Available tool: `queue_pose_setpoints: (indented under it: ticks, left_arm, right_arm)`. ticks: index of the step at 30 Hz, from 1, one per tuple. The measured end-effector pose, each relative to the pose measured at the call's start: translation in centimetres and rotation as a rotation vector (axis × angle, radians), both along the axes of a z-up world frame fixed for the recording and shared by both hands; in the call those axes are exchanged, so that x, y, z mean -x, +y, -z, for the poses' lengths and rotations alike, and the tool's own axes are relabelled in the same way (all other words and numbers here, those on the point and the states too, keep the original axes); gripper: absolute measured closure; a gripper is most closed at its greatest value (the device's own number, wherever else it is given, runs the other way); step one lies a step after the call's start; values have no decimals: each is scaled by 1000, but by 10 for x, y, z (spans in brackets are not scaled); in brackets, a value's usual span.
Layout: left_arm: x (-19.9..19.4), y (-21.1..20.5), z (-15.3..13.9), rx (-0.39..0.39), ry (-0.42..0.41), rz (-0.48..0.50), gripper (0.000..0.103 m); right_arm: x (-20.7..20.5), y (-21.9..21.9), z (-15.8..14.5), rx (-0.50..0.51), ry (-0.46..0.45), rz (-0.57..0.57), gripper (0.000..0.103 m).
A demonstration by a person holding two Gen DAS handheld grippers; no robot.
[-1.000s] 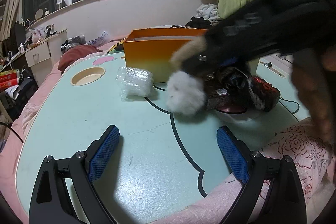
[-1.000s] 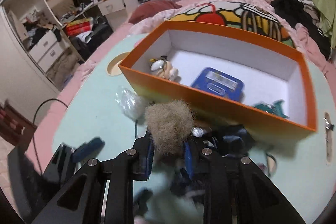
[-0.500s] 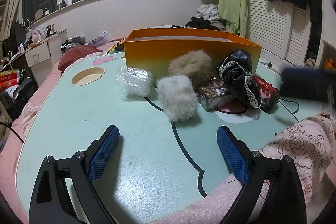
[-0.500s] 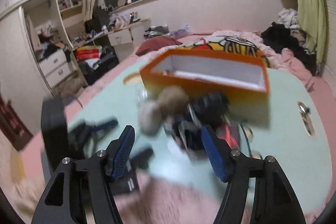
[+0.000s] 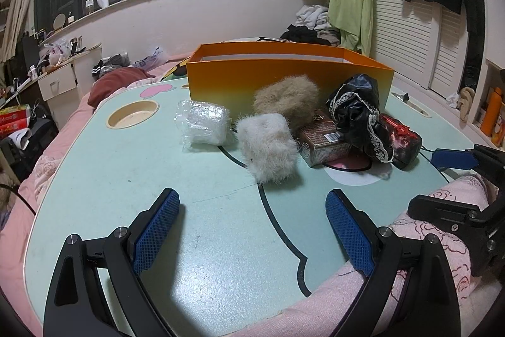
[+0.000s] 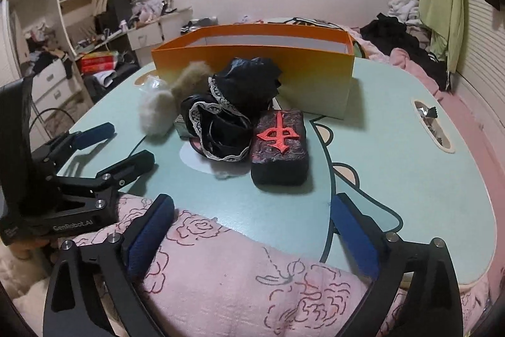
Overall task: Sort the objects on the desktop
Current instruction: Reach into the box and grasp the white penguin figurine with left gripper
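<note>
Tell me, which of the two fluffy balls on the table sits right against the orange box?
The tan fluffy ball. It rests against the front wall of the orange box, while the white fluffy ball lies further out on the table, nearer the camera.

Near half of the surface [image 5: 104, 179] bare; open passage ahead of the left tongs [image 5: 252, 229]. Farther in, a cluster blocks: white fluffy piece [image 5: 268, 144], tan fluffy piece [image 5: 287, 100], bubble-wrap bundle [image 5: 202, 125], black lace bundle [image 6: 230, 112], dark pouch [image 6: 279, 147]. Orange box [image 6: 252, 65] walls off the rear. Surface right of the pouch open.
</note>
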State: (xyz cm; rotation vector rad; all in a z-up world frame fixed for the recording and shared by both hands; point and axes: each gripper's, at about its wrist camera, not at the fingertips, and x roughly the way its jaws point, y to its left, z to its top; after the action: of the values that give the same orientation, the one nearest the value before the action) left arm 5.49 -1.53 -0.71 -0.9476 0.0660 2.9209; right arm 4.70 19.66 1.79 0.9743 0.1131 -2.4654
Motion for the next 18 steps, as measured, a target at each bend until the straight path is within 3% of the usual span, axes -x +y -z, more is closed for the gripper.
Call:
queue_pose_setpoints:
  ticks: [4, 7, 9, 12, 14, 16, 18]
  left_arm:
    - [0, -4, -4, -19, -24, 20, 13]
    - [-3, -12, -26, -38, -20, 49, 42]
    - [-3, -18, -53, -37, 14, 57, 70]
    - [15, -26, -101, -71, 10, 87, 78]
    - [44, -26, -124, -90, -48, 112, 78]
    - [87, -24, -129, -94, -202, 109, 77]
    - [133, -16, -119, -75, -394, 87, 69]
  right_arm:
    - [0, -1, 2, 3, -1, -3, 1]
    - [-2, 2, 5, 6, -4, -5, 1]
    - [-2, 2, 6, 7, -4, -5, 1]
    - [-2, 2, 6, 7, -4, -4, 1]
    - [-2, 1, 6, 9, -4, -5, 1]
    - [-2, 0, 6, 10, -5, -6, 1]
    - [-1, 1, 6, 10, -5, -6, 1]
